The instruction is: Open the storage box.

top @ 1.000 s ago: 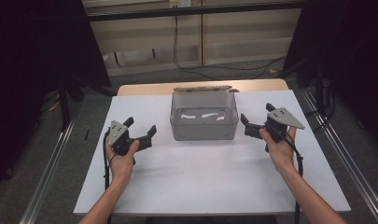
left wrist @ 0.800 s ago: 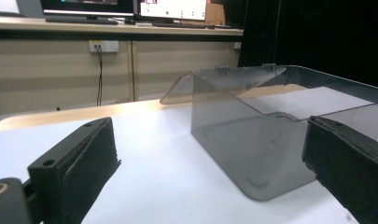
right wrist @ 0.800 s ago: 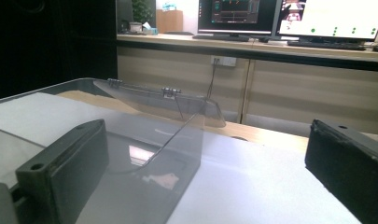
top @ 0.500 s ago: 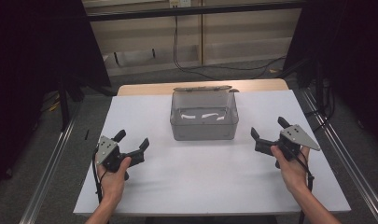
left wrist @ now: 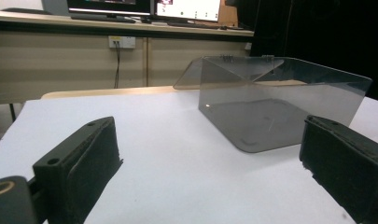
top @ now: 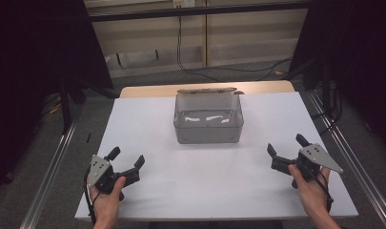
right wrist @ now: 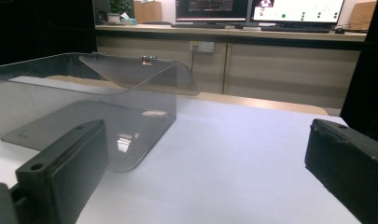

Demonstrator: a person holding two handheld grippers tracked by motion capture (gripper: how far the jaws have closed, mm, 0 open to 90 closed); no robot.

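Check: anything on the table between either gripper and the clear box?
Nothing visible. The left gripper and right gripper, both open, sit at the near corners; only bare white table lies between them and the clear box, which looks empty.

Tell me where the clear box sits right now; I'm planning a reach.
In the high view the clear box stands at the middle of the white table, toward its far edge, lid open, ahead of and between the left tongs and right tongs.

Clear grey plastic box (top: 208, 124), upright, lid hinged open backward, mid-table toward far edge.
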